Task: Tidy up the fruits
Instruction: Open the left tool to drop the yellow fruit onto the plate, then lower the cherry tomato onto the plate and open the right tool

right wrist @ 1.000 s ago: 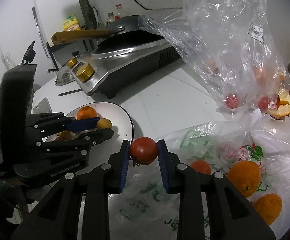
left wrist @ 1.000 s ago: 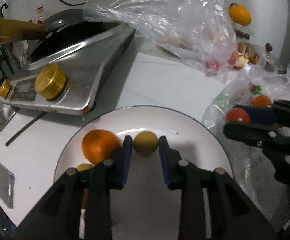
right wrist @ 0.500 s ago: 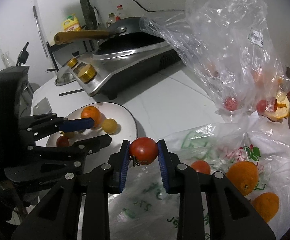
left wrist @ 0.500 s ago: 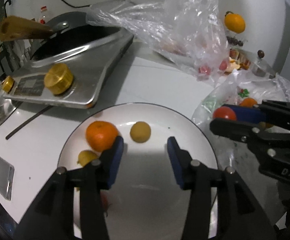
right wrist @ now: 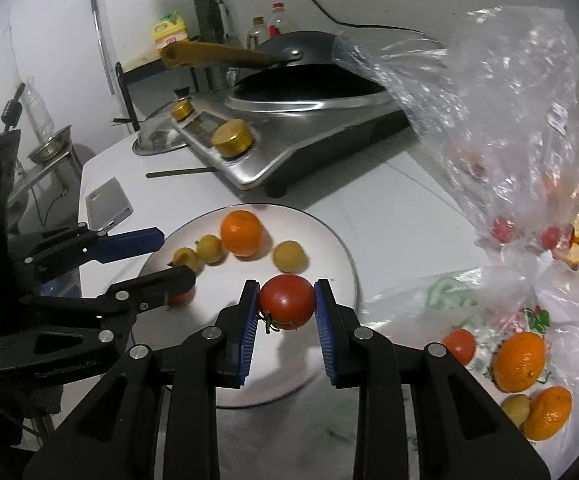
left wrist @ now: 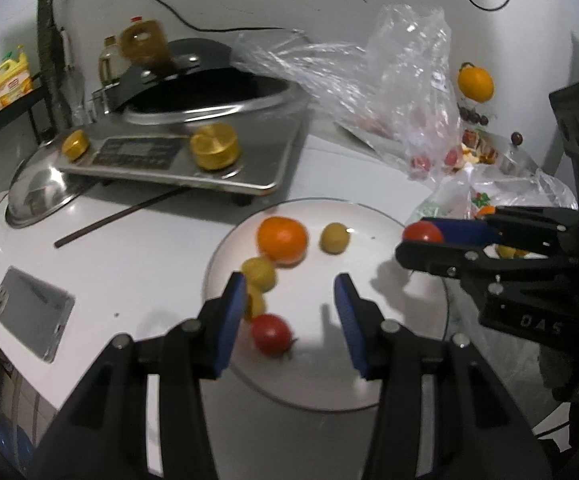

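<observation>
A white plate (left wrist: 369, 368) (right wrist: 329, 236) holds an orange (left wrist: 282, 238) (right wrist: 241, 233), a small yellow fruit (left wrist: 334, 237) (right wrist: 288, 256), two more yellow fruits (left wrist: 259, 271) (right wrist: 209, 249) and a red tomato (left wrist: 271, 334). My left gripper (left wrist: 289, 312) (right wrist: 157, 256) is open and empty above the plate's near-left part. My right gripper (right wrist: 286, 316) (left wrist: 417, 240) is shut on a red tomato (right wrist: 286, 301) (left wrist: 422, 233) and holds it over the plate's right edge.
An open fruit bag (right wrist: 509, 344) with oranges and a tomato lies right of the plate. A clear plastic bag (left wrist: 389, 92) lies behind. An induction cooker (left wrist: 177, 156) with a wok stands at the back left. A phone (left wrist: 29, 312) and a chopstick (left wrist: 121, 212) lie left.
My left gripper let go of the small yellow fruit, opened wide and pulled back. My right gripper carried the tomato left, from over the bag to over the plate.
</observation>
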{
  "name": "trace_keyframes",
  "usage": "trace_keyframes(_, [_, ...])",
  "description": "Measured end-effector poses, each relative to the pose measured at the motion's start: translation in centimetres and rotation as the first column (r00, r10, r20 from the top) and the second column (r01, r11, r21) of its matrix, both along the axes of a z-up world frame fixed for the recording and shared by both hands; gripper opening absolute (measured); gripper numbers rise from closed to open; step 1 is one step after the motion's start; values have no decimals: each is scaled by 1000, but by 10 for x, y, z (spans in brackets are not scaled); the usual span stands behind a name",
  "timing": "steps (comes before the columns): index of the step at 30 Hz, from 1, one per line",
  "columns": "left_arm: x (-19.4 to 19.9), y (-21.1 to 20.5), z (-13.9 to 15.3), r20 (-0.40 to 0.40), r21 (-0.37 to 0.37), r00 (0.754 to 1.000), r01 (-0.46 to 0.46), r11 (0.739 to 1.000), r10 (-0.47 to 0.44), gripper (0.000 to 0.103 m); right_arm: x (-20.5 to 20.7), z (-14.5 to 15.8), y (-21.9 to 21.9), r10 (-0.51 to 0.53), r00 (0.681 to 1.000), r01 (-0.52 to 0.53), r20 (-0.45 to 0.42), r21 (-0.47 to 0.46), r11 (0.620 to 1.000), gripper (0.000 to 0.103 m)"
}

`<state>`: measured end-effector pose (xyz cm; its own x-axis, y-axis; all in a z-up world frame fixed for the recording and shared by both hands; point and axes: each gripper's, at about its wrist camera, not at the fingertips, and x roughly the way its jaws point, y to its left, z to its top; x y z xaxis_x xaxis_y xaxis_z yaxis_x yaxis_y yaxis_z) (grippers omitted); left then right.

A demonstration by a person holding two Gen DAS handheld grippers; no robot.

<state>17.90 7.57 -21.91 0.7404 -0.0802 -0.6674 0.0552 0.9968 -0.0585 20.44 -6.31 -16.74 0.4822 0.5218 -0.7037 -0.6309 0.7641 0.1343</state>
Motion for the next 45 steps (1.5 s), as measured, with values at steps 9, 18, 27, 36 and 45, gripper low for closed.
trace_keyframes(9, [-11,32,-6,2,-36,999,-47,998,47,47,-5,-4,32,27,1000,-27,-9,-32,999,30])
trace_keyframes(18, [-16,56,-14,-5,-66,997,-72,995,72,47,-2,-15,60,47,998,-49,-31,-66,997,30])
trace_keyframes(27, [-17,77,-25,-25,-85,995,-96,992,94,47,5,-30,79,30,996,-37,-84,-93,995,30])
trace_keyframes(36, [-22,85,-31,-33,-111,995,-100,989,97,47,10,-35,91,23,993,-35,-117,-101,994,30])
trace_keyframes(45, [-32,87,-27,-22,-107,994,-110,988,109,48,5,-28,91,9,995,-19,-104,-95,995,39])
